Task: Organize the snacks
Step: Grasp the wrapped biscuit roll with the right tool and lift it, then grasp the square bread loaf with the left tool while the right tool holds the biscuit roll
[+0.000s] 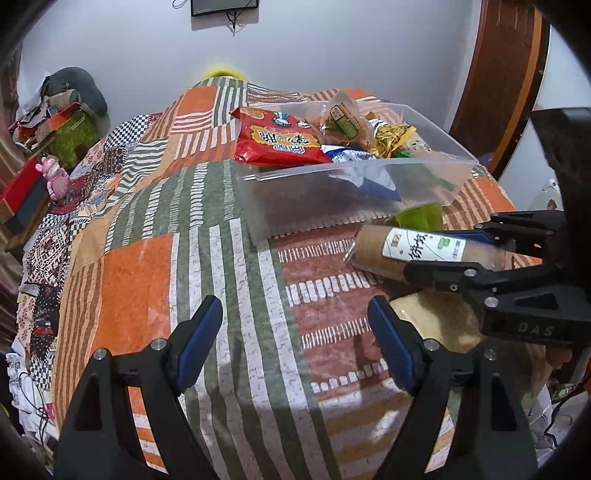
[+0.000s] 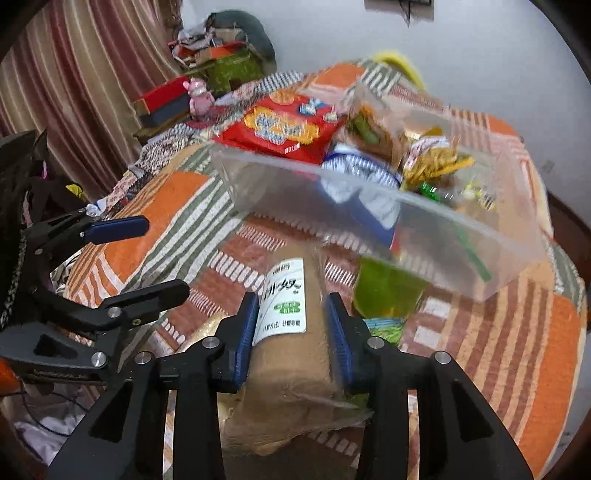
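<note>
Bed covered in orange, green and white striped patchwork quilt [image 1: 155, 229]. Plain white wall [image 1: 332, 48] behind, black-framed panel [image 1: 224, 7] hung high. Dark brown curved wooden frame [image 1: 495, 74] at right. Striped maroon-beige curtain [image 2: 74, 74] at left, cluttered pile of clothes and boxes [image 1: 62, 107] beside it.

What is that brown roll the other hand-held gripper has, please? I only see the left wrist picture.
Observer: The right hand-held gripper has its blue pads on both sides of the brown roll, a clear-wrapped stack with a white label.
Operator: Is anything under it?
Observer: Yes, a paler packet lies beneath, on the bedspread.
Operator: And that green thing near the clear box?
Observer: The green packet lies right beside the roll, its far end tucked under the clear box.
Operator: Is my own hand-held gripper visible?
Observer: Yes, the left hand-held gripper sits open and empty at the picture's left edge.
</note>
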